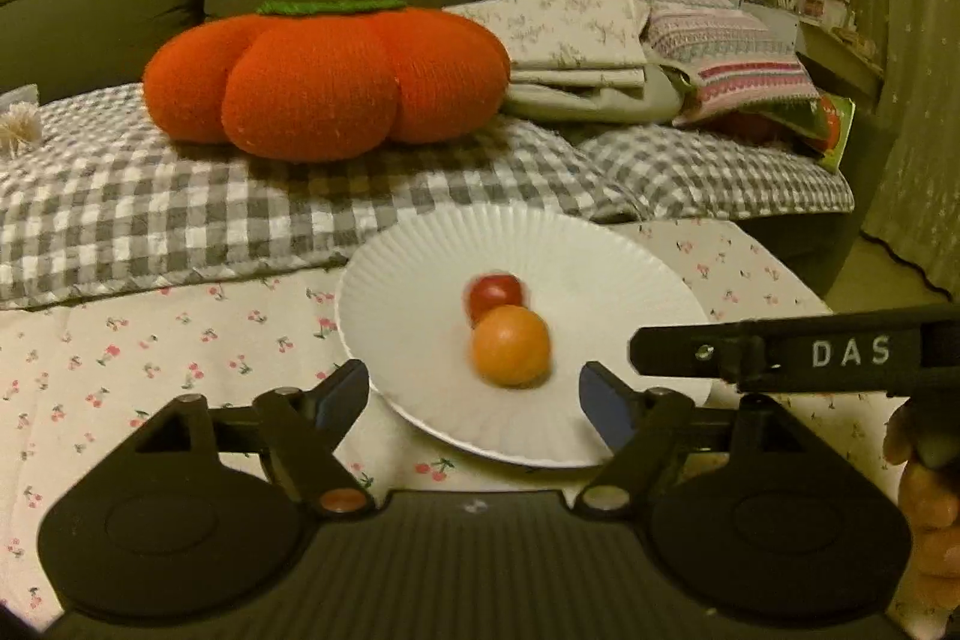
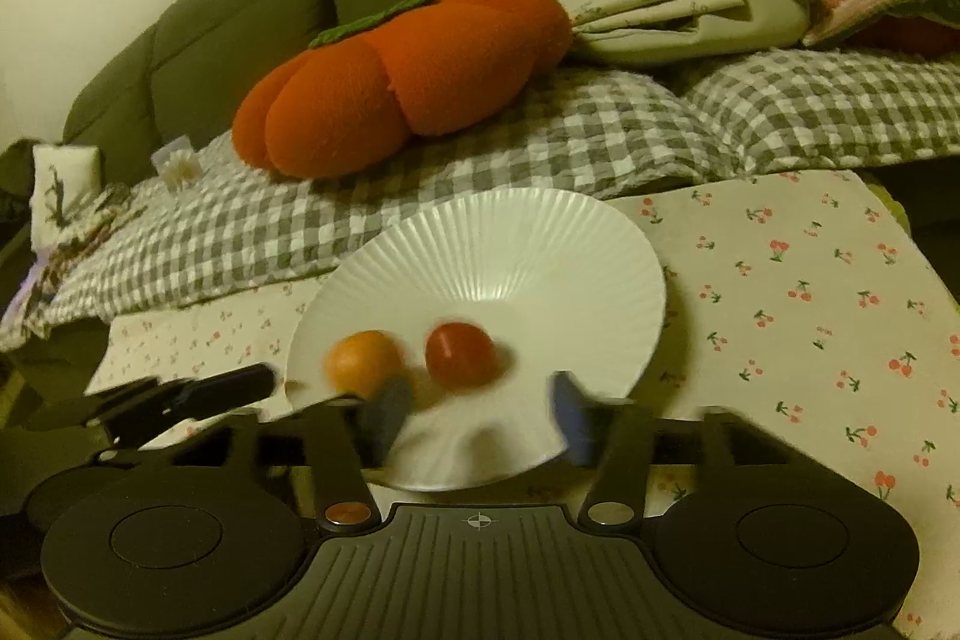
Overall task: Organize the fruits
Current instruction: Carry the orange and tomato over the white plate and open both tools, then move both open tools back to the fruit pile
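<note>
Both claws, left claw (image 1: 474,397) and right claw (image 2: 477,415), stood released, grasping nothing; orange fruit (image 1: 510,346) and red fruit (image 1: 494,297) lay touching on the white plate (image 1: 630,280)

blurred by motion: orange fruit (image 1: 510,346) and red fruit (image 1: 494,296) on the plate, and the right gripper's blue fingertips (image 2: 385,415). partly hidden behind those fingertips: near rim of white plate (image 2: 420,478). cut off at frame edge: hand (image 1: 927,496).
</note>
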Demonstrator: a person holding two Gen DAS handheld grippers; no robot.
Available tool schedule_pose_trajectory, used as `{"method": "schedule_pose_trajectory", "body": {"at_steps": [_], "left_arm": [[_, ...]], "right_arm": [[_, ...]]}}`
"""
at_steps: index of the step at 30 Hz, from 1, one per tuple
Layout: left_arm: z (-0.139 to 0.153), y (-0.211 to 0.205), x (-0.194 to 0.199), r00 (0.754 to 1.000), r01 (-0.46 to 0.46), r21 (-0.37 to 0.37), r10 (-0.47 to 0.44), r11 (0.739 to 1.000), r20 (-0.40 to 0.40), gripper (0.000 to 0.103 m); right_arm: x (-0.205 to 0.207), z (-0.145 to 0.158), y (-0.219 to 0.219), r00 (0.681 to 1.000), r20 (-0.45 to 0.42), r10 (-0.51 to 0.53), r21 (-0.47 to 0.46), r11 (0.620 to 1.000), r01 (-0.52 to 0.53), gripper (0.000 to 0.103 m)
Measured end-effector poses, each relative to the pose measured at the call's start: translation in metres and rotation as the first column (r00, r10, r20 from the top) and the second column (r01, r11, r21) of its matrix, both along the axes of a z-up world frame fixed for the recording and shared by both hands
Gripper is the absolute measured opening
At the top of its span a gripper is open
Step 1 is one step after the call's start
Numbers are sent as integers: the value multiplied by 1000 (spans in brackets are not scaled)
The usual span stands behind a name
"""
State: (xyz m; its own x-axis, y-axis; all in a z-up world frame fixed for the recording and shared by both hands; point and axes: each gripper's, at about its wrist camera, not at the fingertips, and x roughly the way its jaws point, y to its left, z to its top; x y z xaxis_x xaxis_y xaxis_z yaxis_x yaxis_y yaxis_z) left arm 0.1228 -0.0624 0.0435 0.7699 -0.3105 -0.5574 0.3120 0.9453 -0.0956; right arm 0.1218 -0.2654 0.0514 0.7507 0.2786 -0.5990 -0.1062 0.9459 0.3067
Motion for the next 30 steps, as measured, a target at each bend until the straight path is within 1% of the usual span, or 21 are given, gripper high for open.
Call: {"method": "schedule_pose_trajectory", "body": {"at_steps": [2, 5, 8, 12, 15, 18, 20, 23, 27, 30], "left_arm": [[6, 4, -2, 1000, -15, -5, 15, 1000, 5, 77], [13, 12, -4, 999, -33, -32, 33, 999, -3, 77], [19, 17, -11, 999, -46, -25, 46, 999, -2, 77], [26, 25, -19, 997, -71, -20, 70, 997, -26, 77], [29, 31, -27, 995, -85, -15, 84, 996, -54, 77], [30, 34, -36, 994, -87, 7, 87, 996, -69, 77], [30, 36, -41, 993, -88, 15, 89, 996, -80, 77], [32, 40, -50, 991, -91, 2, 91, 996, -98, 77], [33, 44, -64, 987, -97, 3, 96, 995, -129, 77], [37, 48, -81, 984, -95, 20, 97, 995, -150, 77]], "right_arm": [[-1, 4, -5, 1000, -3, -15, 23, 1000, 15, 58], [-3, 9, -11, 999, -11, -34, 59, 998, 34, 58], [-6, 14, -15, 998, -29, -50, 76, 996, 52, 58], [-10, 21, -20, 995, -63, -79, 103, 991, 85, 64], [-15, 23, -27, 989, -110, -104, 126, 985, 118, 64], [-24, 23, -32, 985, -134, -112, 151, 980, 132, 64], [-30, 24, -31, 985, -134, -109, 143, 981, 128, 64], [-38, 29, -26, 987, -126, -104, 126, 985, 120, 65], [-52, 33, -21, 990, -127, -65, 134, 988, 82, 70], [-63, 33, -17, 990, -132, -48, 112, 992, 63, 73]]}}
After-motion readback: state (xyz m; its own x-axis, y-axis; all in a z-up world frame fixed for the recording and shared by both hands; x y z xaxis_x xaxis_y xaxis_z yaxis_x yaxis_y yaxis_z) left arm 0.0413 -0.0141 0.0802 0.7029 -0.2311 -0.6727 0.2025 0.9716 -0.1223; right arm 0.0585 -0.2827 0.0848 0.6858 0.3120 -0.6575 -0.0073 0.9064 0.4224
